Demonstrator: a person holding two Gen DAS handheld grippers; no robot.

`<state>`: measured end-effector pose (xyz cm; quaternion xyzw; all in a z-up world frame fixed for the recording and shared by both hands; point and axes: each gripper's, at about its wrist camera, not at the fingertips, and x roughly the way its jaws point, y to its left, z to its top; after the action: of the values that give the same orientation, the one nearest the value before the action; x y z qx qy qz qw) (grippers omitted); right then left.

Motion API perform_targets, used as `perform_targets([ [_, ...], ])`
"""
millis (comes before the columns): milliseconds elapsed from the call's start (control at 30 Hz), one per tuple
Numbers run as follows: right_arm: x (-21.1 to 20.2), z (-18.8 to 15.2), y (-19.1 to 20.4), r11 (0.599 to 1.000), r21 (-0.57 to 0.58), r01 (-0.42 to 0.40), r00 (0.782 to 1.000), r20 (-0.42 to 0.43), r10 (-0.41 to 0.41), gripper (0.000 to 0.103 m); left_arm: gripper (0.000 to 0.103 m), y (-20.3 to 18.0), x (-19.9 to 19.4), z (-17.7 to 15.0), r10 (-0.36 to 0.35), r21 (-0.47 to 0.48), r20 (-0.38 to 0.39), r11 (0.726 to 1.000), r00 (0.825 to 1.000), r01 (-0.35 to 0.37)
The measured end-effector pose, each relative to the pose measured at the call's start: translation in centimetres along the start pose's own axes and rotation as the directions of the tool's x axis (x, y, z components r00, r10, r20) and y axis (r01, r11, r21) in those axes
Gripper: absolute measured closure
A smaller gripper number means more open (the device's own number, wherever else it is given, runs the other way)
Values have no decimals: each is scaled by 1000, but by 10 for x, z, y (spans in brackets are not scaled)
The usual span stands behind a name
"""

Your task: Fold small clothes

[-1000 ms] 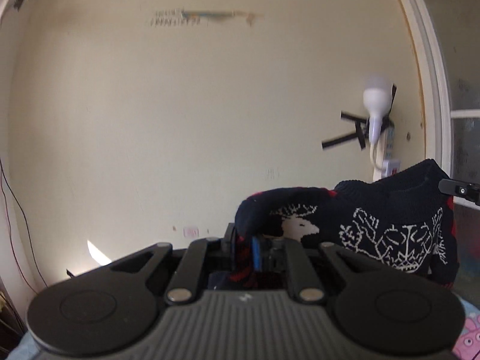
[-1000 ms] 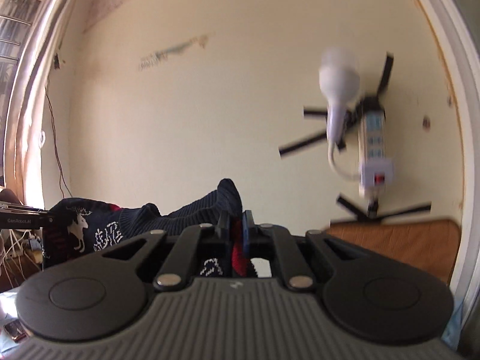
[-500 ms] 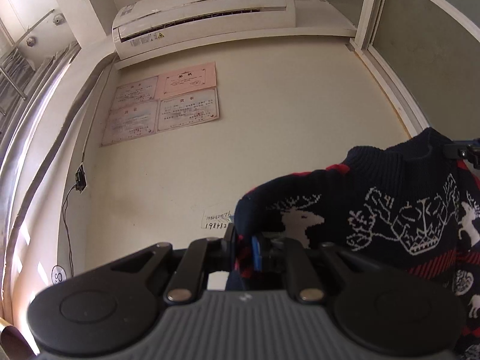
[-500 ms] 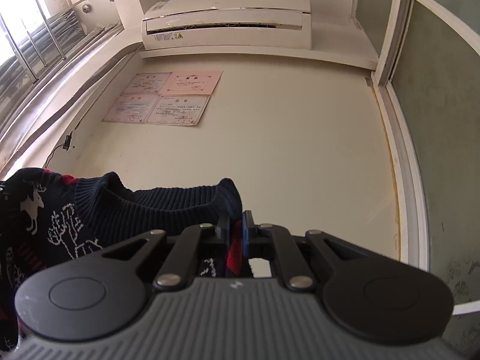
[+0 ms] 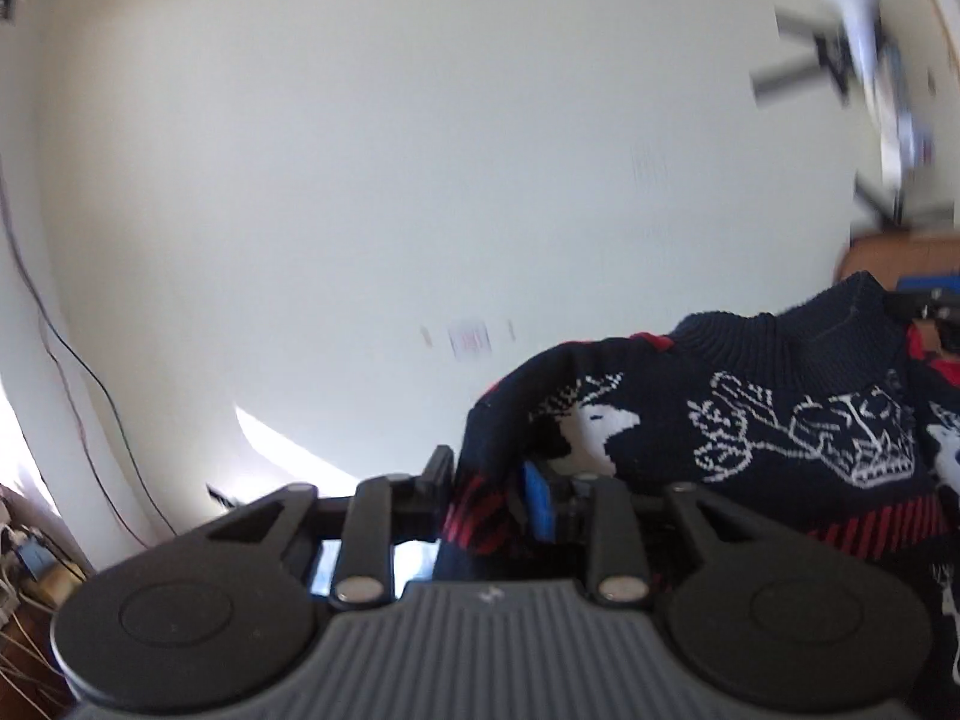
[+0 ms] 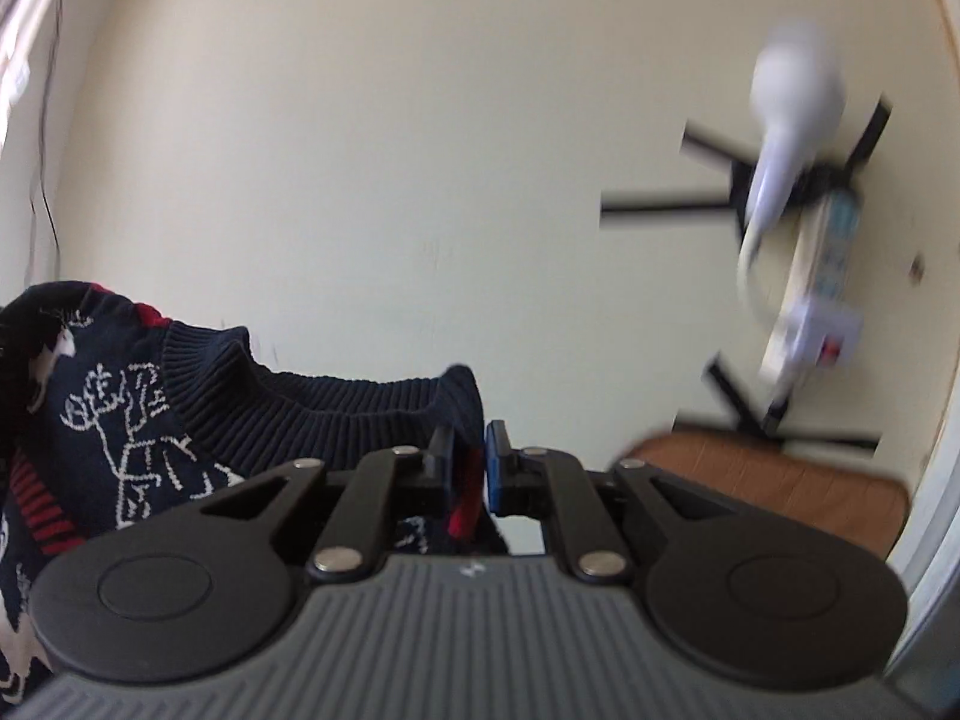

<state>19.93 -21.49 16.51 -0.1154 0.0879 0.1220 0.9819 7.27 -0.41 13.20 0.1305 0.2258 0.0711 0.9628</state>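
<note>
A small navy knit sweater (image 5: 780,420) with white reindeer patterns and red stripes hangs in the air between the two grippers. My left gripper (image 5: 489,489) is shut on one shoulder of it. My right gripper (image 6: 468,471) is shut on the other shoulder, next to the ribbed collar (image 6: 336,414). The sweater (image 6: 114,438) stretches to the left in the right wrist view. The right gripper's tip shows at the far right of the left wrist view (image 5: 936,312). The sweater's lower part is hidden.
A pale wall fills both views. A white bulb and power strip (image 6: 804,228) are taped to it with black tape, above a brown board (image 6: 774,492). Cables (image 5: 72,360) hang down at the left.
Both grippers have tilted back down from the ceiling and air conditioner towards the wall, still holding the sweater. The views are blurred with motion.
</note>
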Motion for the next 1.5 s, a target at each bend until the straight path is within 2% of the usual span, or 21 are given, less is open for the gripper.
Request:
perform_targets([
  [67, 44, -47, 5, 997, -60, 56, 986, -155, -65, 86, 78, -17, 53, -43, 39, 33, -211, 999, 977, -33],
  [133, 53, -86, -10, 1000, 11, 18, 970, -244, -15, 86, 81, -10, 62, -74, -23, -39, -280, 999, 960, 13],
  [200, 38, -105, -33, 994, 103, -27, 961, -271, 54, 83, 79, 5, 53, -91, -35, -84, -274, 996, 961, 12],
  [333, -8, -139, -66, 973, 208, -104, 932, -322, 168, 56, 75, 48, 24, -112, -35, -141, -241, 990, 970, 1],
  [500, -43, -198, -51, 950, 276, -150, 873, -413, 258, 56, 62, 72, -1, -126, -122, -129, -254, 987, 960, 91],
  [567, -57, -206, -34, 959, 239, -151, 887, -396, 239, 71, 59, 69, -7, -136, -152, -112, -259, 986, 954, 126],
  [600, -61, -205, -27, 958, 228, -176, 885, -389, 255, 96, 58, 67, -10, -139, -158, -109, -262, 985, 952, 133],
  [767, -76, -177, 3, 995, -72, -73, 937, -346, 44, 97, 58, 70, -5, -145, -144, -109, -279, 987, 950, 117],
  [833, -74, -162, -12, 971, -236, 45, 951, -288, -114, 97, 57, 75, -4, -138, -136, -110, -267, 988, 954, 110],
  [867, -69, -159, -20, 928, -350, 129, 944, -242, -223, 97, 57, 77, -1, -135, -143, -113, -266, 987, 953, 116],
  [933, -50, -162, -36, 793, -530, 299, 891, -141, -431, 98, 53, 76, 6, -129, -179, -115, -276, 982, 944, 153],
  [967, -33, -167, -50, 698, -598, 394, 829, -97, -551, 95, 52, 73, 10, -127, -200, -117, -284, 978, 938, 173],
  [1000, -22, -167, -63, 693, -591, 412, 795, -138, -591, 93, 51, 71, 14, -126, -215, -118, -295, 975, 931, 188],
  [1033, -18, -162, -73, 744, -526, 412, 790, -201, -579, 93, 51, 68, 17, -126, -225, -118, -309, 973, 924, 198],
  [1067, -27, -152, -82, 837, -370, 403, 818, -265, -510, 93, 51, 65, 22, -127, -239, -120, -331, 970, 913, 211],
  [1100, -37, -147, -85, 907, -224, 357, 868, -280, -411, 93, 51, 64, 24, -129, -248, -124, -343, 968, 906, 218],
  [1167, -57, -148, -70, 968, -56, 244, 934, -256, -250, 92, 55, 64, 25, -131, -261, -138, -331, 964, 907, 228],
  [1233, -67, -152, -36, 989, -25, 144, 965, -217, -146, 80, 96, 63, 26, -128, -304, -169, -329, 951, 894, 261],
  [1300, -71, -159, -10, 998, -7, 63, 978, -198, -63, 67, 97, 58, 26, -123, -269, -151, -337, 961, 902, 230],
  [1400, -59, -164, 20, 999, 42, -32, 977, -209, 40, 65, 97, 66, 19, -111, -151, -71, -271, 988, 951, 137],
  [1500, -58, -171, 43, 999, 27, -35, 978, -205, 40, 65, 97, 101, 31, -91, 58, -36, -220, 997, 974, -67],
])
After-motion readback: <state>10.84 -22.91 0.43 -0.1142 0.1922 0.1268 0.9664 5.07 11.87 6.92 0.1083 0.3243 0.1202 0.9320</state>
